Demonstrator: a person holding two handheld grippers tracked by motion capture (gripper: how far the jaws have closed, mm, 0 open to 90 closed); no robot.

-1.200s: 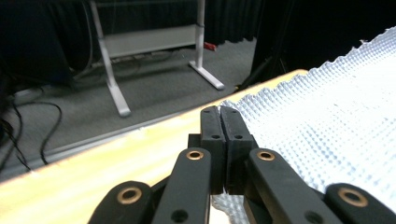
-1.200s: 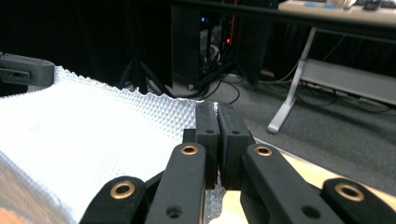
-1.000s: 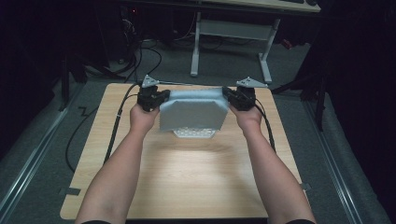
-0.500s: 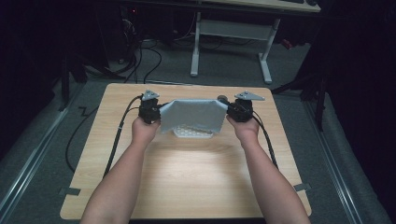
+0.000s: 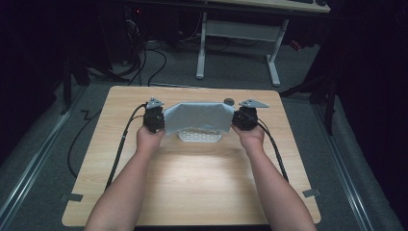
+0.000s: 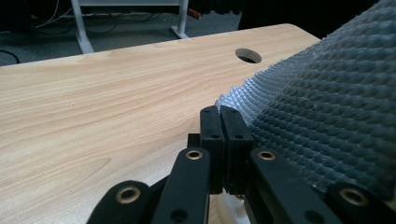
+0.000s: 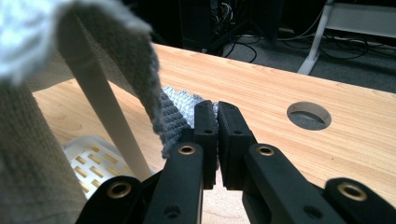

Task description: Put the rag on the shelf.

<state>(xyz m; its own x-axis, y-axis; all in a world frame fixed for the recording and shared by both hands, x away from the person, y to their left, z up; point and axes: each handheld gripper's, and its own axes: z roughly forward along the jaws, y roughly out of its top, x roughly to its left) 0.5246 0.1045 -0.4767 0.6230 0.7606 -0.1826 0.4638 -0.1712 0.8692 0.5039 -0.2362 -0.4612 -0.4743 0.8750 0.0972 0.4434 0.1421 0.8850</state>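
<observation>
Cloth: a grey-blue waffle-weave cloth (image 5: 198,117) hangs stretched between the two grippers above the far half of the wooden table (image 5: 192,192), sagging slightly in the middle.
Left gripper: the left gripper (image 5: 155,119) sits at 9 o'clock of the cloth; in the left gripper view its jaws are pressed together with the cloth's corner (image 6: 233,100) pinched between them, the weave rising away toward 2 o'clock.
Right gripper: the right gripper (image 5: 244,118) sits at 3 o'clock of the cloth; in the right gripper view its jaws are clenched on the other corner (image 7: 187,105).
Basket: a white perforated plastic basket (image 5: 199,136) rests on the table under the cloth, its near edge peeking out at 6 o'clock in the high view; the right gripper view shows its slotted floor (image 7: 93,165) and a white upright bar (image 7: 100,102) under the draped fabric.
Table hole: a round cable hole (image 7: 308,115) lies at 2 o'clock of the right jaws; the left gripper view shows it (image 6: 248,55) at 1 o'clock.
Hands: each hand (image 5: 149,138) grips its tool from the near side.
</observation>
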